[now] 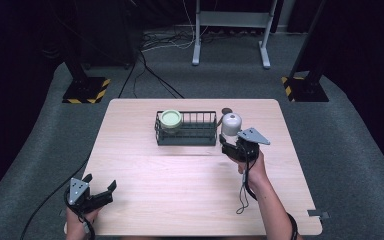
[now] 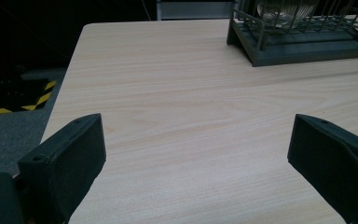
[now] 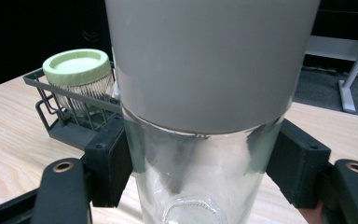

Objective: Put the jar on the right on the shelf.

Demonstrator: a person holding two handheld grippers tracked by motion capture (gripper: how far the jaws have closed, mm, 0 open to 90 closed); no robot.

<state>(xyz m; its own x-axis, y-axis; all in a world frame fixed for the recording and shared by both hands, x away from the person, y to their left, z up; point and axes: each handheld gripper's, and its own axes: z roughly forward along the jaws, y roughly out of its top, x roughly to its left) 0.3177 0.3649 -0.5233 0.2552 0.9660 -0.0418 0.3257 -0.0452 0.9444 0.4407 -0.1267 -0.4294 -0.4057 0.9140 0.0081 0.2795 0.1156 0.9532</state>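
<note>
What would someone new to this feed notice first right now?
Probably the glass jar with the grey lid, clamped in the right tool just off the right end of the dark wire basket. Next, the jar with the pale green lid standing in the basket's left end. The left tool rests open at the near left corner of the wooden table.

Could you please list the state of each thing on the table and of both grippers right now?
Grey-lidded jar: lid on, upright, clamped, just right of the basket.
Green-lidded jar: lid on, upright in the basket's left end.
Wire basket: upright, right part unfilled.
Right gripper: shut on the grey-lidded jar.
Left gripper: open, holding nothing.
</note>
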